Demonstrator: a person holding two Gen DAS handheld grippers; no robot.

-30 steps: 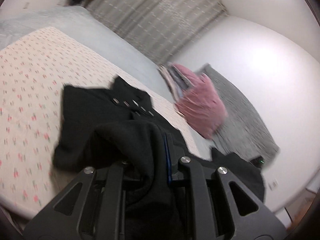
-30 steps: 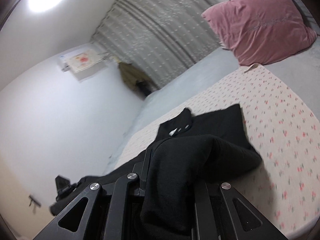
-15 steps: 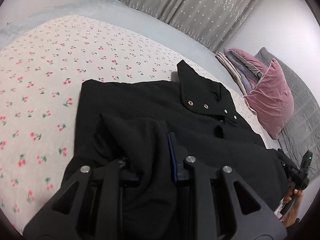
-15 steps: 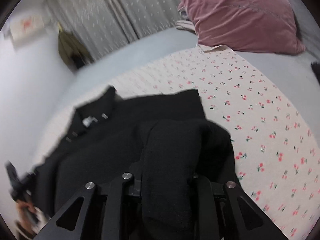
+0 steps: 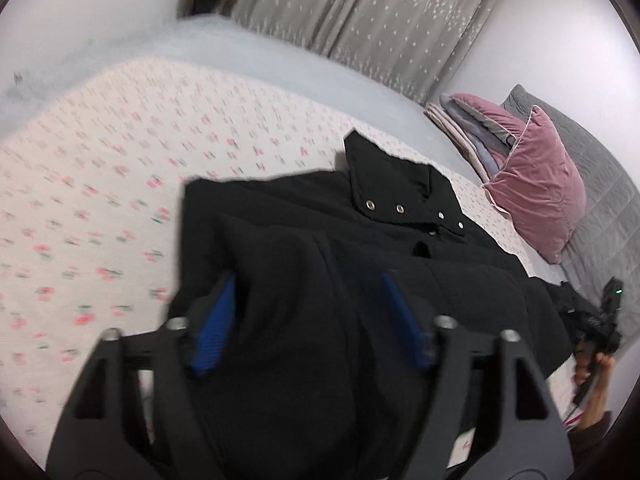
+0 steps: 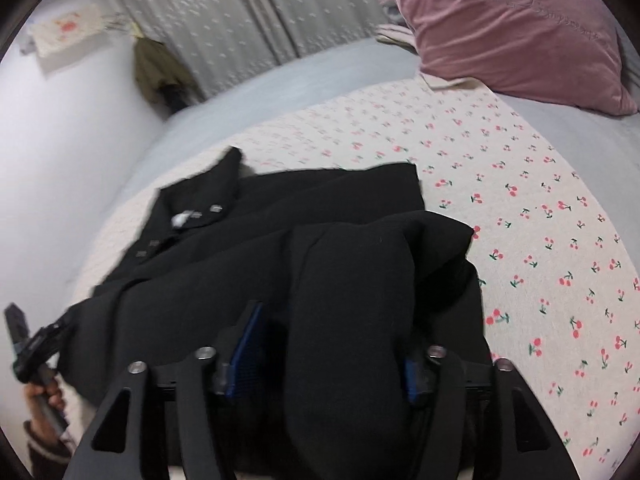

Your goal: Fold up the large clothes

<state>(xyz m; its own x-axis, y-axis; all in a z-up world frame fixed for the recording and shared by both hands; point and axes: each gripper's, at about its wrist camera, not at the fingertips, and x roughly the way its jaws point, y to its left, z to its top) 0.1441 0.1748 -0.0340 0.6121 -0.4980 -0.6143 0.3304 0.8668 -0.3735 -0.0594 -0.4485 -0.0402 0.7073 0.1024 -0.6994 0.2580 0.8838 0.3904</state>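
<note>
Our left gripper and right gripper have just been opening, the black coat lying loose between their jaws. It seems thick, soft and heavy. We would take it at the folded edge.

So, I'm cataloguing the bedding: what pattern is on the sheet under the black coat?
Small red cherries on the cream bedsheet; clearest in the right wrist view.
</note>
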